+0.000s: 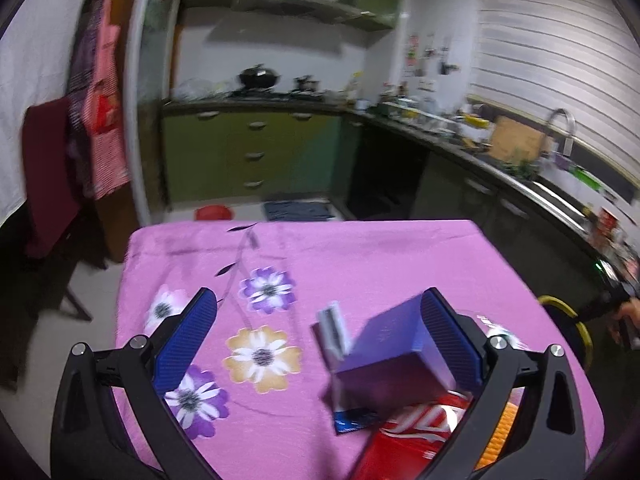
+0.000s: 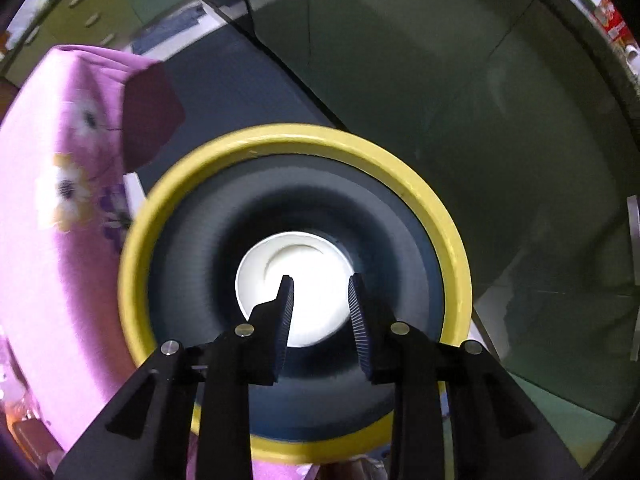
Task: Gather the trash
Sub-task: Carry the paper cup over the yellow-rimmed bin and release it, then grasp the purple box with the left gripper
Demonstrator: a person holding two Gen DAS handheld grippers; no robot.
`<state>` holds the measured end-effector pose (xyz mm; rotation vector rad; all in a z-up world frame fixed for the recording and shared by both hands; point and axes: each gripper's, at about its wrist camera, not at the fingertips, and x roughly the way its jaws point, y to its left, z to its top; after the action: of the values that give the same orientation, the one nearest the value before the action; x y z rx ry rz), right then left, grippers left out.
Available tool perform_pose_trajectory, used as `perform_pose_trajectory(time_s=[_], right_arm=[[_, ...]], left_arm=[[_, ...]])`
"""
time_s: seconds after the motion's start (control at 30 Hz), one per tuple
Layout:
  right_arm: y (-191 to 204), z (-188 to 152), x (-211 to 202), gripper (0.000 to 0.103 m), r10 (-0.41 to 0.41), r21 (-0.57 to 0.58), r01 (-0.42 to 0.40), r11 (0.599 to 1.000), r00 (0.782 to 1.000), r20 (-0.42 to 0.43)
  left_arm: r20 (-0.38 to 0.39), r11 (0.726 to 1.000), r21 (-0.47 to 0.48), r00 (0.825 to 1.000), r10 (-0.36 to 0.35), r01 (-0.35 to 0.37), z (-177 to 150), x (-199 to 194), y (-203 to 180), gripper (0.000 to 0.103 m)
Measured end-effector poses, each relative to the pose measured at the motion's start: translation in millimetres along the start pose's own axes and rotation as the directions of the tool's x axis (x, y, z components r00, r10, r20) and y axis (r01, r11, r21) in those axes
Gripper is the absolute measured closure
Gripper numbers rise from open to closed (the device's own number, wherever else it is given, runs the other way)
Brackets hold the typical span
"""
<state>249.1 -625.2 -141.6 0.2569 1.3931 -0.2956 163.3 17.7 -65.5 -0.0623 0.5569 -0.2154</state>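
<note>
Right gripper (image 2: 320, 292), jaws parted and empty, above the yellow-rimmed bin (image 2: 420, 188).
White disc (image 2: 304, 264) below it, perhaps a lid; left gripper (image 1: 316, 332) spread wide, purple box (image 1: 392, 356) blurred against its right finger.

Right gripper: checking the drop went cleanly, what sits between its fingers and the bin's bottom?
Only a white disc low inside the yellow-rimmed bin, seen between the open right gripper in the right wrist view.

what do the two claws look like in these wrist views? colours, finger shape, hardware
Both match. The left claw and right claw have matte black plastic frames with triangular cut-outs and round silver pivot bolts. Each finger carries a blue pad with fine ribbing. An orange ribbed strip shows beside the left claw's frame. No cables or sleeves visible.
</note>
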Motion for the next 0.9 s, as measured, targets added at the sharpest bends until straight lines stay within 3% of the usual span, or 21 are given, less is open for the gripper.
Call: perform_pose_trajectory(time_s=[0.13,0.23,0.3,0.53,0.7,0.8,0.9], right_arm=[[15,-12,-23,0.071,0.030,-0.041,-0.029,0.999,0.999,0.030],[25,-21,-38,0.071,0.058,-0.074,-0.055,0.996,0.997,0.045],[15,-43,-49,0.071,0.078,-0.097,-0.072,0.993,0.995,0.055],[27,-69,-59,0.071,0.114,-0.152,-0.106,0.983,0.992,0.046],[40,-71,-57,0.068,0.116,-0.168,-0.107,0.980,0.992,0.044],[40,-72,-52,0.068,0.122,-0.169,-0.112,0.979,0.991,0.047],[54,-61,-30,0.068,0.126,-0.173,-0.118,0.978,0.991,0.040]], left_arm=[[-0.011,0.979,0.176,0.995,-0.101,0.101,-1,-8,-25,0.006],[-0.036,0.925,0.348,0.988,-0.148,0.151,-10,-6,-46,0.006],[-0.062,0.892,0.427,0.989,-0.133,0.146,-13,2,-56,0.006],[-0.162,0.837,0.507,0.976,-0.144,0.208,-18,36,-69,0.006],[-0.196,0.789,0.581,0.976,-0.099,0.197,-33,49,-79,0.006],[-0.210,0.794,0.578,0.974,-0.080,0.190,-35,56,-78,0.008],[-0.222,0.814,0.549,0.972,-0.078,0.190,-31,63,-70,0.018]])
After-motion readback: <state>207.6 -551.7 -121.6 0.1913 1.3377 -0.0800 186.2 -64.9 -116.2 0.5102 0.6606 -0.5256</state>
